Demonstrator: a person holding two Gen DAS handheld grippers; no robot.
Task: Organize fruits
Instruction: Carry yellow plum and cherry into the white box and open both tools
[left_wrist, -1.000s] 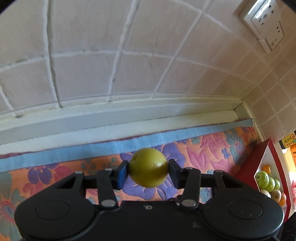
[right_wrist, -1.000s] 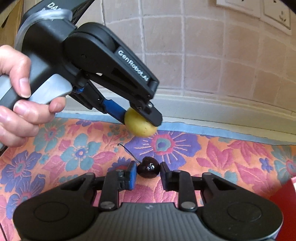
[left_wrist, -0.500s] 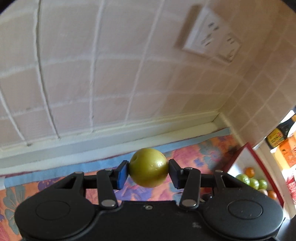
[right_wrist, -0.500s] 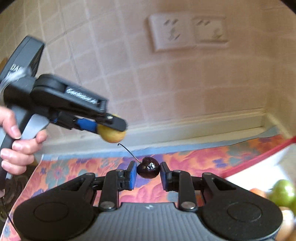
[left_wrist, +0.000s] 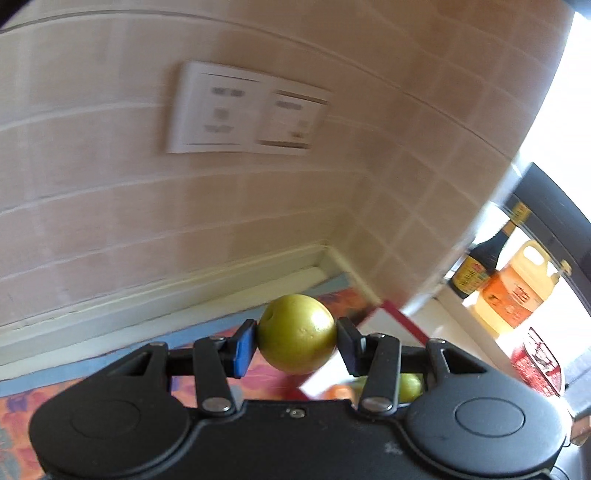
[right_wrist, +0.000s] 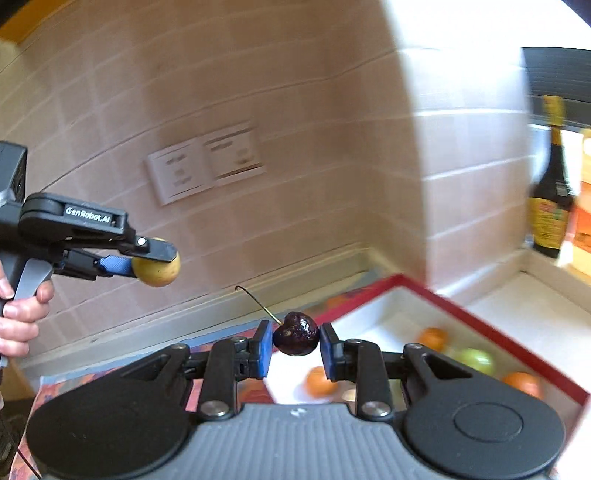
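Observation:
My left gripper (left_wrist: 296, 341) is shut on a round yellow-green fruit (left_wrist: 297, 338) and holds it in the air; it also shows in the right wrist view (right_wrist: 157, 264), at the left. My right gripper (right_wrist: 295, 345) is shut on a dark cherry (right_wrist: 296, 333) with a long stem, held above the near edge of a red-rimmed white box (right_wrist: 480, 325). The box holds several orange fruits (right_wrist: 431, 338) and a green one (right_wrist: 476, 360). In the left wrist view the box (left_wrist: 402, 319) lies ahead to the right, partly hidden by the gripper.
A flowered cloth (left_wrist: 110, 380) covers the counter below a tiled wall with double sockets (left_wrist: 243, 110). A dark sauce bottle (right_wrist: 550, 206) and a yellow oil jug (left_wrist: 517, 291) stand on the sill beyond the box. A hand (right_wrist: 18, 314) holds the left gripper.
Both grippers have swung right and lifted, still holding their fruits. The box has come into closer view under the right gripper, and the sockets have shifted left in both views.

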